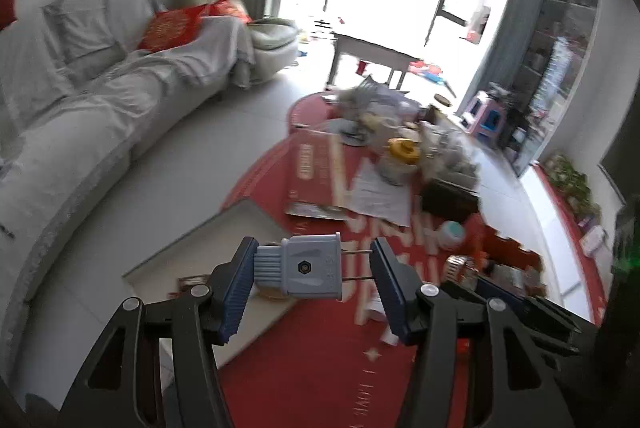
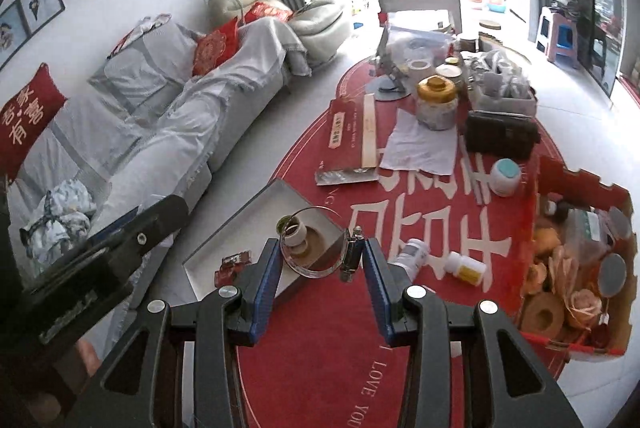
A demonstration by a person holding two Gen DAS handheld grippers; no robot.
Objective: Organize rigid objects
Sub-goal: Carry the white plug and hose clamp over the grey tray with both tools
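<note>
My left gripper is shut on a grey electrical plug, held sideways with its two metal pins against the right finger, above the near edge of a shallow grey tray. My right gripper is shut on a metal hose clamp, a steel ring with its screw housing against the right finger, held over the same tray. The tray holds tape rolls and a small red item.
The tray lies on a red rug on the floor. A red cardboard box full of items stands to the right. Two white bottles, a round white jar, a black case and a yellow-lidded jar lie beyond. A covered sofa is on the left.
</note>
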